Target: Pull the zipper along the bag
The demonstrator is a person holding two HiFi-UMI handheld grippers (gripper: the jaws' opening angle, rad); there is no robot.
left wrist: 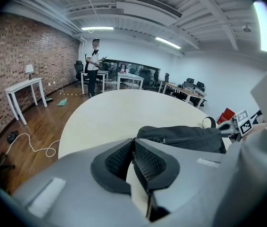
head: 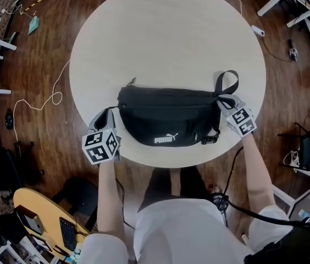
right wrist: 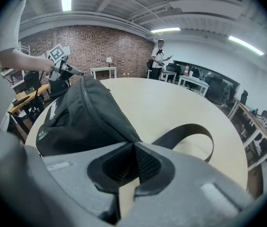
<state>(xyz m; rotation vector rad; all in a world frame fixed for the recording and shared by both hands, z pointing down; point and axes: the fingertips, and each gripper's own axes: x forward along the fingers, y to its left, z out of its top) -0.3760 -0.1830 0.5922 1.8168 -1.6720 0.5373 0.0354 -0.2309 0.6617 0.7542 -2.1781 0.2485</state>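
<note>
A black waist bag [head: 169,117] with a white logo lies on the round table [head: 166,32], close to its near edge. A small zipper pull [head: 131,82] sticks out at the bag's top left, and the zipper line [left wrist: 164,139] runs along the top. My left gripper [head: 112,110] is just off the bag's left end, shut with nothing between its pads [left wrist: 134,141]. My right gripper [head: 225,104] sits at the bag's right end by the strap loop [head: 227,83]. Its jaws [right wrist: 133,144] are shut on the bag's end corner [right wrist: 124,129].
The far half of the table is bare. A person [left wrist: 93,65] stands at desks far behind it. A white side table [left wrist: 23,96] and a white cable [head: 45,100] on the wooden floor are at the left. Chairs and equipment ring the table.
</note>
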